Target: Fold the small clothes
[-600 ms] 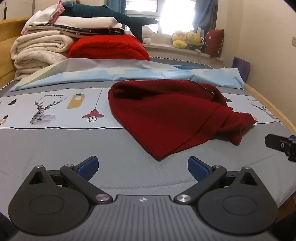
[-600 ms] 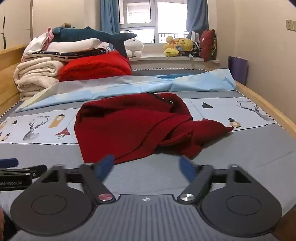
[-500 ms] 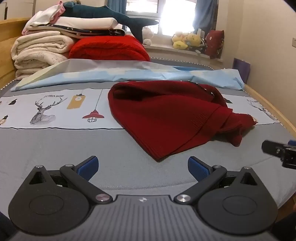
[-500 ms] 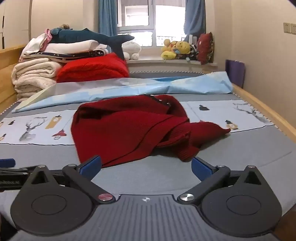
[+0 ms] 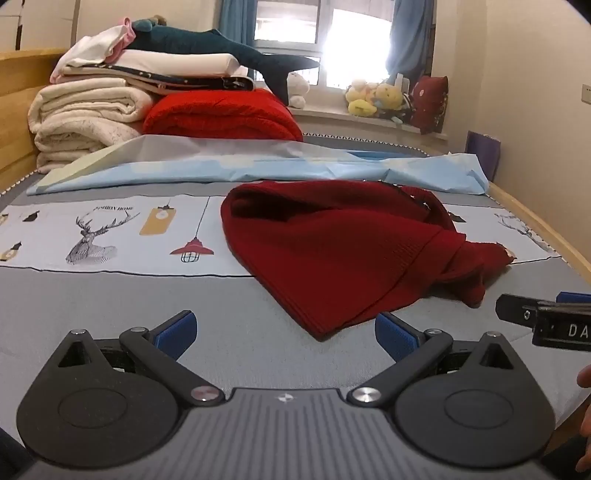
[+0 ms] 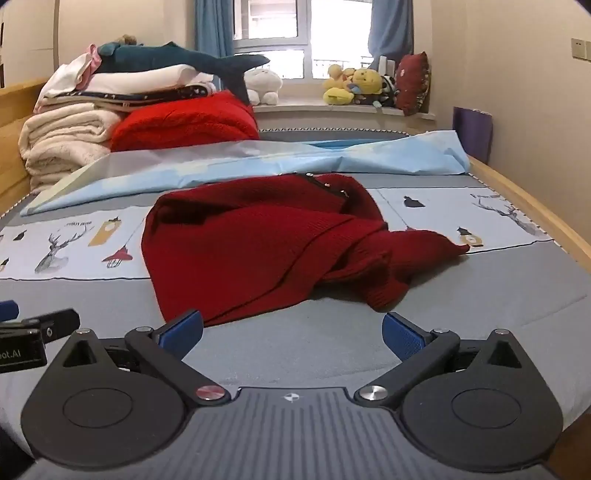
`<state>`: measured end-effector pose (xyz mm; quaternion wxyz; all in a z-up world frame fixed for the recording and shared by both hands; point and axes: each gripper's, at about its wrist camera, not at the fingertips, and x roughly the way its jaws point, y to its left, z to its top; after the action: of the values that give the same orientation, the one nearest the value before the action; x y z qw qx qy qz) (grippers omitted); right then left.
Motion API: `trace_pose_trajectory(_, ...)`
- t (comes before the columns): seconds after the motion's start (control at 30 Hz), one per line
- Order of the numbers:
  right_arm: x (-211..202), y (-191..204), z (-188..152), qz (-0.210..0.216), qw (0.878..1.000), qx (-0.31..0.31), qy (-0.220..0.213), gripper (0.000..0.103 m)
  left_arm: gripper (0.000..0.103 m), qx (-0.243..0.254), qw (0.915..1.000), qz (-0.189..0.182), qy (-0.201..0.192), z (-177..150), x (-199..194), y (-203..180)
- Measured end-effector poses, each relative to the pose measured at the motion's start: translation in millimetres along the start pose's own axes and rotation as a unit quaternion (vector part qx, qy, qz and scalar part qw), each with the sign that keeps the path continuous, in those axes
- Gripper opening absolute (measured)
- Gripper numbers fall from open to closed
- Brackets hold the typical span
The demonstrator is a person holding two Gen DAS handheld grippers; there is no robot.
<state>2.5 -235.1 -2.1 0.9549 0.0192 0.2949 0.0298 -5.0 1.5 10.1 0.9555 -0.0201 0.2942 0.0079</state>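
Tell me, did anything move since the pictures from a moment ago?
Only a little. The right gripper came closer to the dark red sweater and now sits just short of its near edge. In the left wrist view, it has slid further in from the right. Nothing was grabbed or let go: both it and the left gripper are wide open and empty. The sweater lies crumpled on the bed as before.

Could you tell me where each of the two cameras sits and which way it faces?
Left wrist: on the left hand-held gripper, looking down the bed at the dark red sweater; its open blue fingers, the right hand-held gripper and a bit of hand show.
Right wrist: on the right hand-held gripper, facing the same way; its open fingers and the left hand-held gripper show.
Shared: sweater, folded bedding, window.
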Motion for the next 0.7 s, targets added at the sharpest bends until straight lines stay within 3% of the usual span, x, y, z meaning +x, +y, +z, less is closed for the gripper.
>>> trace_pose_trajectory(0.7, -2, 22, 3, 0.02, 0.998, -0.021, -0.047, 0.102, 0.103, 0.016, 0.9993, -0.015, -0.03, 3, 0, -7)
